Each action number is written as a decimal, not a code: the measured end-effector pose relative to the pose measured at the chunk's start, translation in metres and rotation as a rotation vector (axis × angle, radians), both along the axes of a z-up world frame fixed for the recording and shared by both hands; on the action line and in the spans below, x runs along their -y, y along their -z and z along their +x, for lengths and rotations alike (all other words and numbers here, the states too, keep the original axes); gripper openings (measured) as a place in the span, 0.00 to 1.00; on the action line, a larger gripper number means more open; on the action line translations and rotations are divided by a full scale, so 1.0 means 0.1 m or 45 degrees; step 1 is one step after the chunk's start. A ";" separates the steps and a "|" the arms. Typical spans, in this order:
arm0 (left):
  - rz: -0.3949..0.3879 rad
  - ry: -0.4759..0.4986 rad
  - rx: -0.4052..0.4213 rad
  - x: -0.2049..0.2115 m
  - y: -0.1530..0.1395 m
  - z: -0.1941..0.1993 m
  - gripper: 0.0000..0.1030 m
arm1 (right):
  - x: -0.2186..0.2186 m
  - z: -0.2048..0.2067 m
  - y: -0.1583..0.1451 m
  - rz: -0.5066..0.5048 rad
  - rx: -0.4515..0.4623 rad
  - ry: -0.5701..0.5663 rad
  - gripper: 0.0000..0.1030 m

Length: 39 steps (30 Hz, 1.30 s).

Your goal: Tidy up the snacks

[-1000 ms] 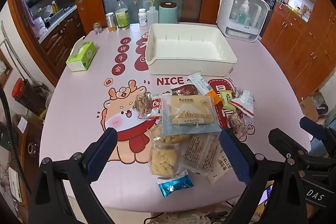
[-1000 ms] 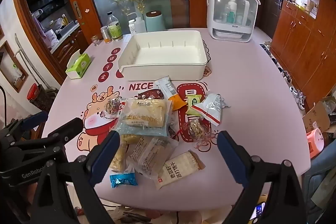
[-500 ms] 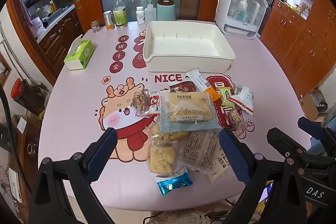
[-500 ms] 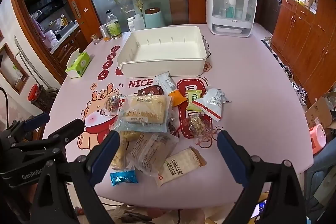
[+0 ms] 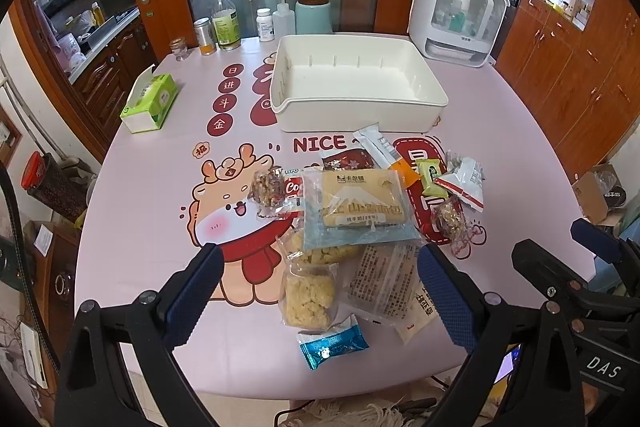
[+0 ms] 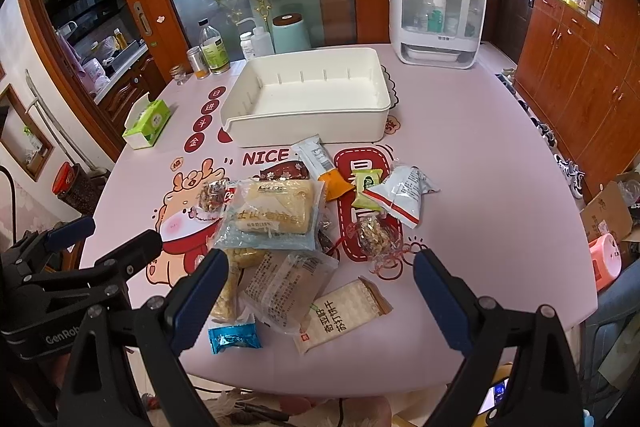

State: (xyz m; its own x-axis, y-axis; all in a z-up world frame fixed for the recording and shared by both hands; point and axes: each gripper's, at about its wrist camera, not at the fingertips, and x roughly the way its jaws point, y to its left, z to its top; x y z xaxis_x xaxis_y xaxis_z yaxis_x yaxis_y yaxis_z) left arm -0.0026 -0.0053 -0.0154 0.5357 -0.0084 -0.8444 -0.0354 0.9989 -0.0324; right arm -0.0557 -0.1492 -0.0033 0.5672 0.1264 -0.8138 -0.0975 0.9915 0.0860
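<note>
Crinkling glossy snack packets (image 5: 352, 211) heaped before smooth rectangular white bin (image 5: 356, 103).

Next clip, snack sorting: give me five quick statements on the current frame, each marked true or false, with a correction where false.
1. The white bin holds no snacks. True.
2. The left gripper is shut on a packet. False: its jaws are wide open and hold nothing.
3. The small blue packet lies nearest the table's near edge. True.
4. The green tissue box stands inside the bin. False: it stands on the table, apart from it.
5. The right gripper is open. True.
</note>
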 end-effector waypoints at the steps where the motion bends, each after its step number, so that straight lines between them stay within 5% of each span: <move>1: 0.001 -0.001 0.001 0.00 -0.01 0.00 0.94 | 0.00 0.00 0.01 0.001 0.000 -0.001 0.92; 39: 0.023 -0.034 -0.077 -0.15 0.11 0.00 0.94 | -0.16 0.04 0.10 -0.015 -0.054 -0.026 0.92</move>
State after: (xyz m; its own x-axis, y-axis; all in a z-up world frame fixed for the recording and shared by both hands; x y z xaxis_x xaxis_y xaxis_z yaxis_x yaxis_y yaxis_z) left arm -0.0026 0.0094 -0.0266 0.4838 0.0209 -0.8750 -0.0632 0.9979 -0.0112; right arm -0.0513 -0.1331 -0.0137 0.5294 0.1277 -0.8387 -0.1140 0.9903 0.0789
